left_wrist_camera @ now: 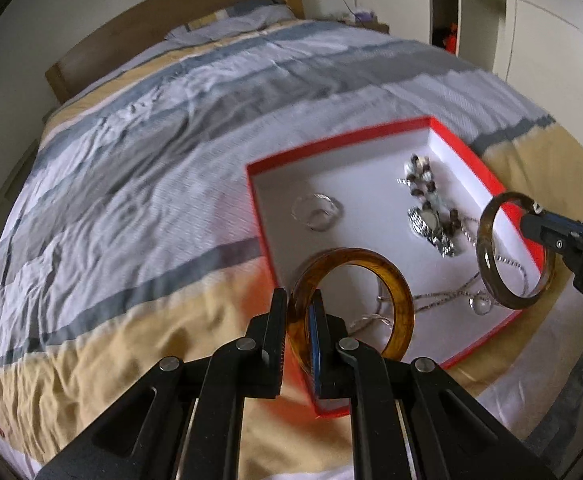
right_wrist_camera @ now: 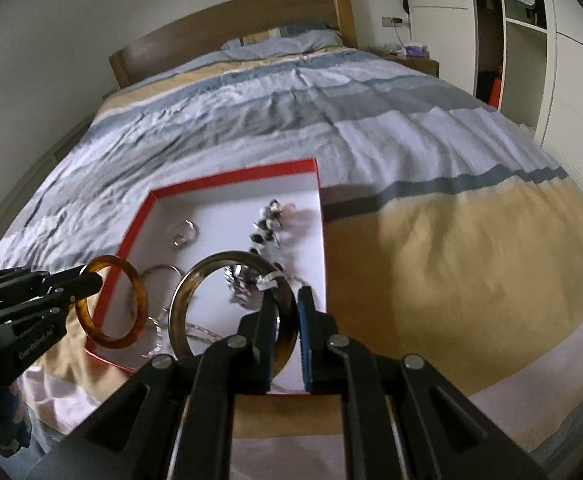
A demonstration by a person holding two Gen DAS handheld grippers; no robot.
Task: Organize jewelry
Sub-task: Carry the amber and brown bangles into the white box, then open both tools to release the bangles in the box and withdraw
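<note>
From the left wrist camera, an amber bangle (left_wrist_camera: pixel 351 304), glossy and honey-brown with darker mottling, stands upright at lower centre. The left gripper (left_wrist_camera: pixel 300 336) has its fingers drawn in close on the bangle's rim, one finger outside the ring and one inside, holding it above the near corner of the red box (left_wrist_camera: pixel 467 148). The box, red-walled with a white floor, lies on the striped bedspread (left_wrist_camera: pixel 131 160) right of centre. Inside it sit a pair of silver rings (left_wrist_camera: pixel 317 211), a beaded bracelet (left_wrist_camera: pixel 421 178), a metal watch (left_wrist_camera: pixel 431 228) and a thin silver chain (left_wrist_camera: pixel 447 296). At the right edge the right gripper (left_wrist_camera: pixel 531 220) pinches a darker, greyish-brown bangle (left_wrist_camera: pixel 511 248) above the box's right wall.

From the right wrist camera, that grey-brown bangle (right_wrist_camera: pixel 235 308) fills lower centre, a small white tag on its upper rim. The right gripper (right_wrist_camera: pixel 285 332) is nearly closed on its right side, holding it above the box (right_wrist_camera: pixel 227 176). At lower left the left gripper (right_wrist_camera: pixel 87 280) grips the amber bangle (right_wrist_camera: pixel 111 308) over the box's left wall.
</note>
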